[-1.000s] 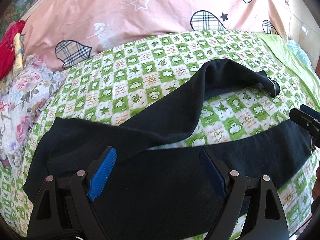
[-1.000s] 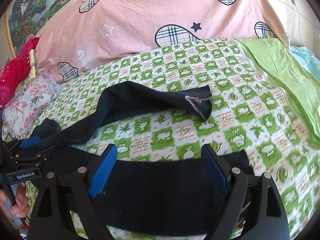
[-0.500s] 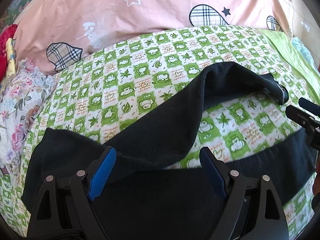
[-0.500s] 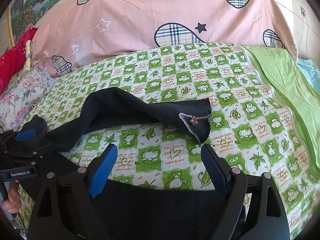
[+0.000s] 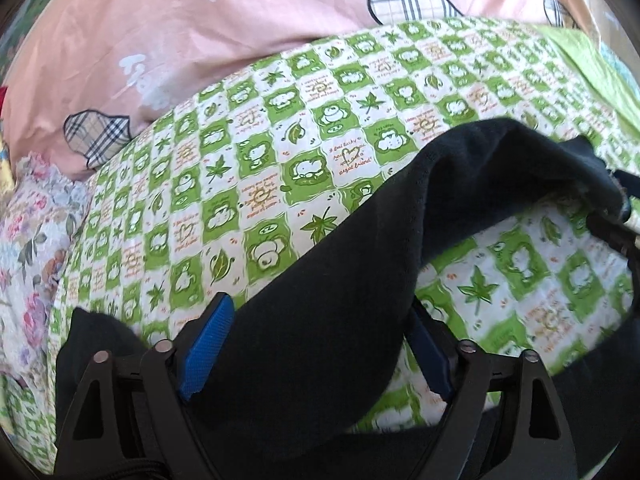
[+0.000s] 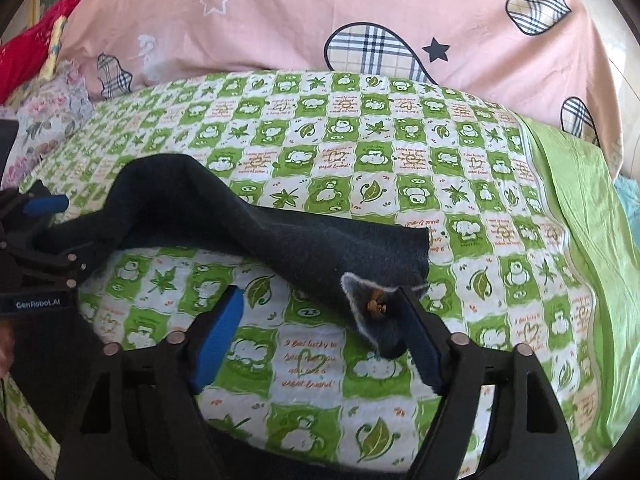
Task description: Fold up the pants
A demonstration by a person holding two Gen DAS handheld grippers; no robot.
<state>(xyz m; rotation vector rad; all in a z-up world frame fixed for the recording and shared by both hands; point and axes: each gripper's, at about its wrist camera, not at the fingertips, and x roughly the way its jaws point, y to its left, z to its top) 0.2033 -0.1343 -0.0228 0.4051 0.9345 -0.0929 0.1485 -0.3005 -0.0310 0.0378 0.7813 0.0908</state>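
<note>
Black pants (image 5: 360, 260) lie on the green-and-white checked bed sheet (image 5: 280, 140). One leg curls away across the sheet toward the right. My left gripper (image 5: 320, 324) straddles that leg's thick upper part; its jaws are closing, with the cloth between them but not pinched. In the right wrist view the same leg (image 6: 240, 224) ends in a turned-up hem (image 6: 372, 312) with a small brown speck. My right gripper (image 6: 320, 320) is over that hem, which rests against the right finger; its jaws are closing and stand apart. The left gripper (image 6: 52, 228) shows at the far left.
A pink quilt (image 6: 280, 20) with plaid hearts bulges along the back of the bed. A floral pillow (image 5: 28, 260) and red cloth (image 6: 28, 52) lie at the left. A plain green sheet (image 6: 568, 200) runs down the right side.
Both grippers moved forward and down over the bed, from the near leg to the far curled leg. Their jaws have narrowed a little. The hem now sits between the right gripper's fingers.
</note>
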